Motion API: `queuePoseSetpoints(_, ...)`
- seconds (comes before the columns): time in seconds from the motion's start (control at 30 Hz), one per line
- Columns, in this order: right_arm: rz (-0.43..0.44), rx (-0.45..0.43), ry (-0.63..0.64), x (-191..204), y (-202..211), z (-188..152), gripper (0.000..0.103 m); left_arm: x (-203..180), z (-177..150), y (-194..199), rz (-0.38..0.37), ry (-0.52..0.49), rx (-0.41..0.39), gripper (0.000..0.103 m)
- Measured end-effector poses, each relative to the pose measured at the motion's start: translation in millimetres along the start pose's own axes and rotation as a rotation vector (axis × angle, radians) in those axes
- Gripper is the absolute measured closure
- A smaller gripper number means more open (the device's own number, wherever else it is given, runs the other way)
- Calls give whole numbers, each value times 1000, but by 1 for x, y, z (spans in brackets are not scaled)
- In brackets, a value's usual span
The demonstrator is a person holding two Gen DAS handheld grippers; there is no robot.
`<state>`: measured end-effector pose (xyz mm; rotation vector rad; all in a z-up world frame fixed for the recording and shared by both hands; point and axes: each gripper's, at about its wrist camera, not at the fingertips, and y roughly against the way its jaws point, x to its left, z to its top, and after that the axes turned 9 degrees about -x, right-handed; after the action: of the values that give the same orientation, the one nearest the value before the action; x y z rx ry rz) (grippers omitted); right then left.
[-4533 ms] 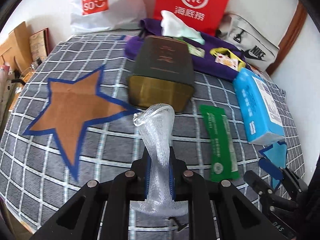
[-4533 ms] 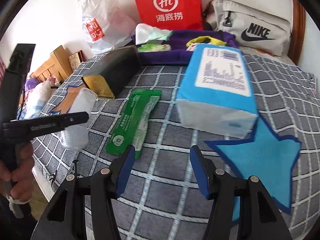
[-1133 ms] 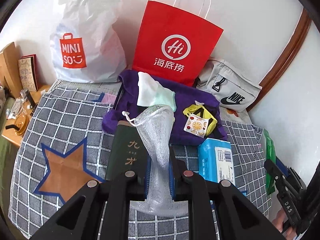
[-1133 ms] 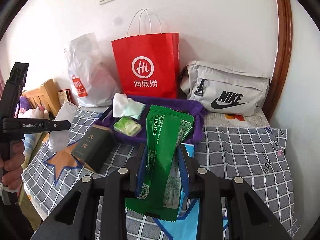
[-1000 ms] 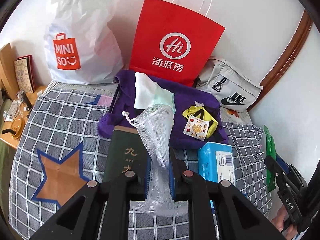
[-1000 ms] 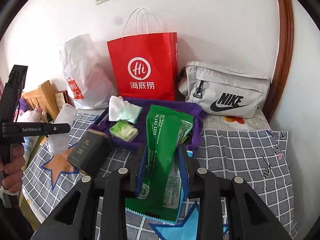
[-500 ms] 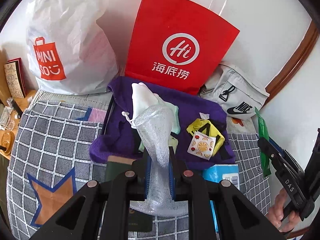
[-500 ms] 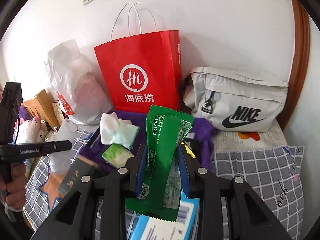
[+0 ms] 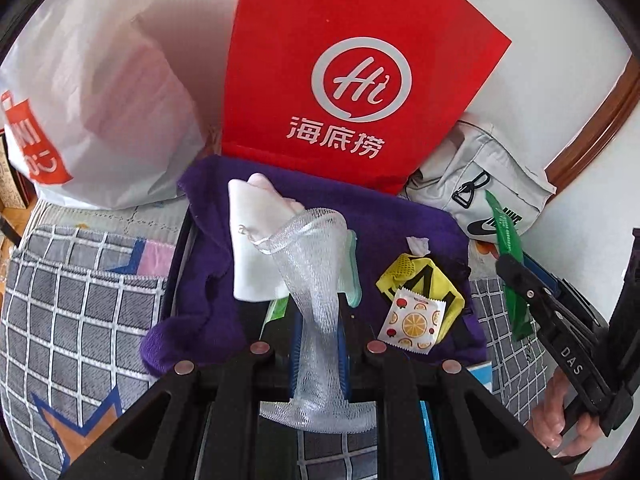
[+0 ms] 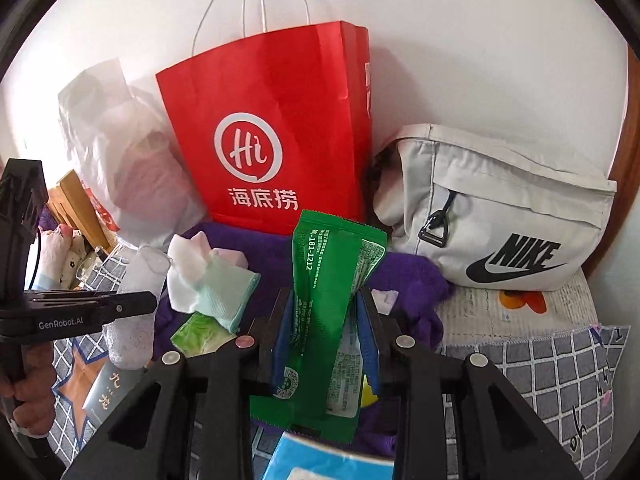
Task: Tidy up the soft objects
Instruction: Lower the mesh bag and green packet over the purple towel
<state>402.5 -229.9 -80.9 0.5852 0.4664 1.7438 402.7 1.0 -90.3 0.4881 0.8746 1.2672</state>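
Note:
My left gripper [image 9: 318, 344] is shut on a white mesh pouch [image 9: 312, 264], held upright over the purple cloth [image 9: 384, 216]. On that cloth lie a white and mint folded cloth [image 9: 256, 236], a yellow net bag [image 9: 424, 280] and an orange-print sachet [image 9: 412, 322]. My right gripper [image 10: 326, 340] is shut on a green wet-wipe packet [image 10: 328, 280], also above the purple cloth [image 10: 256, 248]. The same packet [image 9: 506, 248] and right gripper show at the right edge of the left wrist view. The pouch [image 10: 136, 300] shows at the left of the right wrist view.
A red paper bag [image 9: 356, 80] and a white plastic shopping bag [image 9: 92, 120] stand against the wall behind the cloth. A grey waist bag [image 10: 500, 216] lies at the back right. A blue tissue pack [image 10: 328, 464] and a dark tin [image 10: 112, 392] sit nearer on the checked bedspread [image 9: 68, 320].
Both grippers have travelled toward the wall, so the purple cloth and red bag fill more of each view. The tin and tissue pack have slid under the frames. Both grips are unchanged.

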Motion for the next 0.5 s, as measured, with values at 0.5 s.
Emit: queuePoseSetpoints(0.5,22,156,-13,-17,-66,-28,70,-29,8,-68,-35,-1,81,88)
